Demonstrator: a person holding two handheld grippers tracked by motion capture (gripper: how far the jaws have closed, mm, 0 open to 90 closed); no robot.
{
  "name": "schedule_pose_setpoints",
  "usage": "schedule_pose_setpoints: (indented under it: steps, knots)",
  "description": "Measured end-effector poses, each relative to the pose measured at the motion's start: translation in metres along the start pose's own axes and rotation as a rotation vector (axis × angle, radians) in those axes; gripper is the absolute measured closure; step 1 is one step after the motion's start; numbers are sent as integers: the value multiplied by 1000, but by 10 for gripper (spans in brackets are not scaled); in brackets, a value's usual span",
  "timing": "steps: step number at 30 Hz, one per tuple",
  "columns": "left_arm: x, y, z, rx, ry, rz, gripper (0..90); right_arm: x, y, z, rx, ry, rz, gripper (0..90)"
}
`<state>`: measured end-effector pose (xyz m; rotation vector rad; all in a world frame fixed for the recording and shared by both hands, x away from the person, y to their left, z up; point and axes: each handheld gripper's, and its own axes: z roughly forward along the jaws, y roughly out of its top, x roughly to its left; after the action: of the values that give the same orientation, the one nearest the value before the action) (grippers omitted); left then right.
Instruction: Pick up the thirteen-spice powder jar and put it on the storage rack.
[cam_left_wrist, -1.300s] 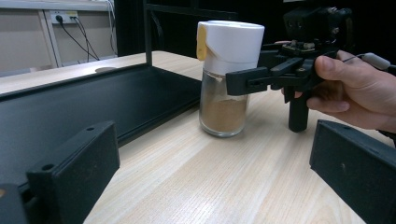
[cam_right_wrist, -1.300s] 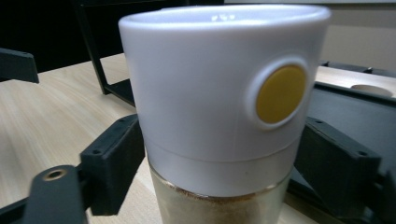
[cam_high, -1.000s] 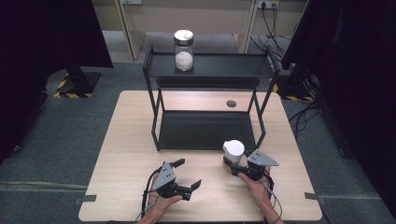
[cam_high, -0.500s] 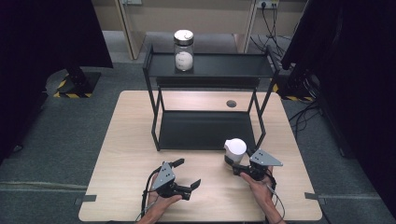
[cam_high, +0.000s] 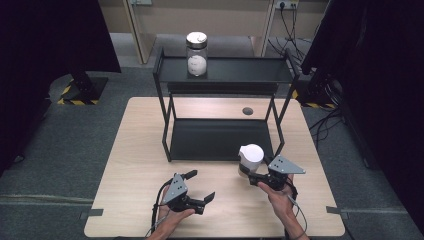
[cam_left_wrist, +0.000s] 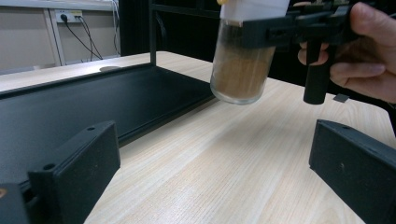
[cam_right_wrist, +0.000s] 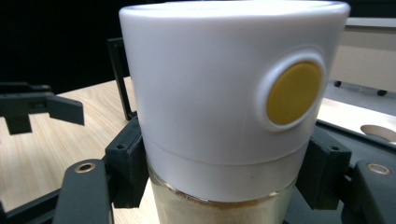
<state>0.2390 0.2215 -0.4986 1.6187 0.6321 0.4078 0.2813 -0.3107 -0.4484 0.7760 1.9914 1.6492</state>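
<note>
At the near edge of the table (cam_high: 130, 150), the left gripper (cam_high: 200, 192) is held with jaws apart and empty. At its three o'clock, a white-capped jar (cam_high: 250, 160) is clamped by the right gripper (cam_high: 252, 176), lifted off the wood. At twelve o'clock a black rack (cam_high: 222, 140) is seen.

A: What stands around the surface (cam_high: 135, 165)?
B: Grey floor (cam_high: 75, 150), black curtains (cam_high: 50, 35) on both sides, and a beige wall (cam_high: 230, 20) at the back.
A: Anything on that wall?
B: A socket (cam_high: 284, 4), with cables (cam_high: 295, 22) hanging down.
</note>
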Motion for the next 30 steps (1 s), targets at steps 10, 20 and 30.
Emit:
schedule_pose_setpoints:
  steps: [10,20,30]
  knots:
    - [1,0,-1,-1,6,-10,14,1,25,0,-8,35,-13,309]
    - [0,0,-1,-2,6,-11,14,-2,55,2,-21,74,-20,308]
    - [1,-1,-1,-2,7,-13,14,-3,82,4,-15,114,-13,308]
